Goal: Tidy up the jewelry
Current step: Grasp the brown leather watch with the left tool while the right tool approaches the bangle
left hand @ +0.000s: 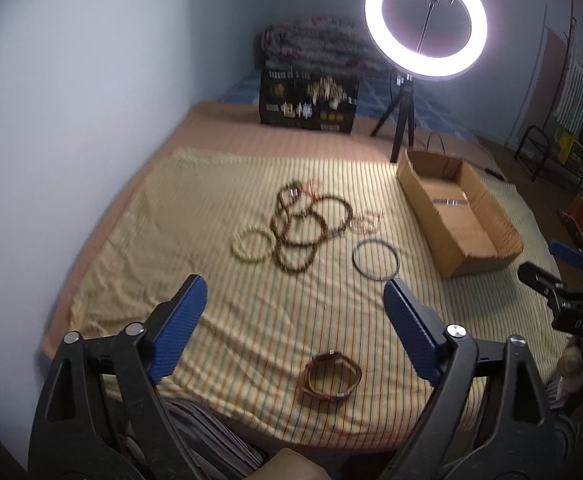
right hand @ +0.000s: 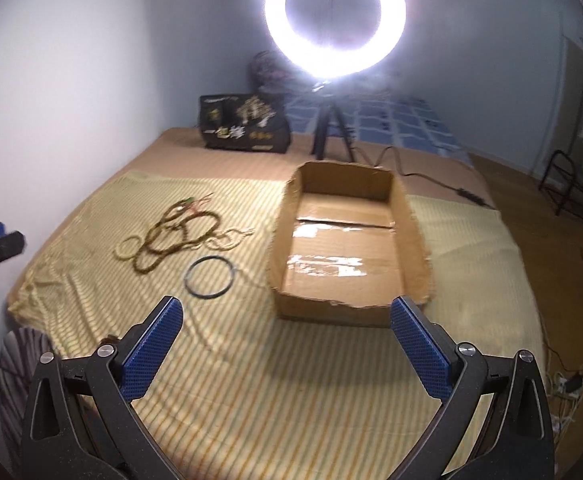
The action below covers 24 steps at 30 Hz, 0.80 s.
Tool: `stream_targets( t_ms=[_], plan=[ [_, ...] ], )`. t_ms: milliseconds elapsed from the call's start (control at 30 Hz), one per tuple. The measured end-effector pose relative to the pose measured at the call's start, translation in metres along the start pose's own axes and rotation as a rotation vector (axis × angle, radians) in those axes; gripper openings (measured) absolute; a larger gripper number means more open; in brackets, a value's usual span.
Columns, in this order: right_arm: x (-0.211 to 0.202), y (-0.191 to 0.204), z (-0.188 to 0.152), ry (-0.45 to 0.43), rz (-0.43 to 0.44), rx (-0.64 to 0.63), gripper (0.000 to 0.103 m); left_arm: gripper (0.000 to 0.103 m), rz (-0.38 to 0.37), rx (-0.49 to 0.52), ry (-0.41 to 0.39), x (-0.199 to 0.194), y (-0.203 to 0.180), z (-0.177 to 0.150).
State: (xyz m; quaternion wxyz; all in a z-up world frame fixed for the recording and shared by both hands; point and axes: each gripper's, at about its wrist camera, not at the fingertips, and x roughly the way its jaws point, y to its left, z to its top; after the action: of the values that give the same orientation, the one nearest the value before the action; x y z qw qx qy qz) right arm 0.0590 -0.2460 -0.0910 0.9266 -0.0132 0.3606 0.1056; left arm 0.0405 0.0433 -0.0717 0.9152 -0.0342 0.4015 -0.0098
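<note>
Both pairs of blue ribbed fingers stand wide apart with nothing between them: the left gripper hangs over the striped yellow cloth, with the brown leather strap bracelet lying just below and between its fingers, untouched; the right gripper hovers before the near wall of the shallow open cardboard box, equally empty. Further out lie the thin dark metal bangle, the pale beaded bracelet and the tangle of brown bead strands, all loose on the cloth. The box looks bare apart from shiny tape, so the sorting seems hardly begun, and every piece remains to be gathered.
</note>
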Motion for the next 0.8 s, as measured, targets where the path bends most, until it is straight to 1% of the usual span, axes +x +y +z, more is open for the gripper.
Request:
stream_targets(
  t_ms=[33, 67, 133, 267, 333, 400, 467, 500, 567, 633, 667, 700, 800],
  plan=[
    [0.005, 0.003, 0.0, 0.009, 0.018, -0.005, 0.103, 0.082, -0.009, -0.005, 0.025, 0.006, 0.002, -0.004],
    [0.008, 0.005, -0.001, 0.017, 0.032, -0.008, 0.103, 0.081, -0.018, -0.012, 0.046, 0.01, 0.003, -0.007],
    [0.015, 0.01, -0.002, 0.036, 0.067, -0.018, 0.103, 0.073, -0.045, -0.028, 0.096, 0.021, 0.006, -0.016],
    [0.03, 0.03, 0.0, 0.073, 0.135, -0.087, 0.103, 0.07, -0.068, -0.05, 0.162, 0.036, 0.009, -0.033],
    [0.038, 0.041, 0.002, 0.085, 0.164, -0.125, 0.102, 0.06, -0.077, -0.059, 0.199, 0.044, 0.009, -0.041],
    [0.047, 0.048, 0.002, 0.108, 0.19, -0.145, 0.095, 0.058, -0.083, -0.063, 0.226, 0.052, 0.008, -0.048],
    [0.059, 0.054, 0.003, 0.138, 0.216, -0.157, 0.091, 0.056, -0.089, -0.068, 0.246, 0.058, 0.007, -0.054],
    [0.065, 0.058, 0.003, 0.153, 0.226, -0.166, 0.088, 0.054, -0.093, -0.073, 0.259, 0.061, 0.006, -0.057],
    [0.077, 0.065, 0.005, 0.178, 0.238, -0.186, 0.085, 0.053, -0.098, -0.078, 0.275, 0.066, 0.004, -0.062],
    [0.086, 0.071, 0.006, 0.192, 0.252, -0.207, 0.085, 0.053, -0.1, -0.081, 0.287, 0.072, 0.004, -0.066],
    [0.092, 0.075, 0.008, 0.201, 0.259, -0.218, 0.085, 0.05, -0.1, -0.083, 0.293, 0.074, 0.003, -0.067],
    [0.098, 0.077, 0.008, 0.211, 0.26, -0.222, 0.085, 0.045, -0.098, -0.087, 0.303, 0.078, 0.003, -0.069],
    [0.114, 0.085, 0.008, 0.233, 0.246, -0.231, 0.085, 0.045, -0.097, -0.1, 0.321, 0.084, 0.005, -0.074]
  ],
)
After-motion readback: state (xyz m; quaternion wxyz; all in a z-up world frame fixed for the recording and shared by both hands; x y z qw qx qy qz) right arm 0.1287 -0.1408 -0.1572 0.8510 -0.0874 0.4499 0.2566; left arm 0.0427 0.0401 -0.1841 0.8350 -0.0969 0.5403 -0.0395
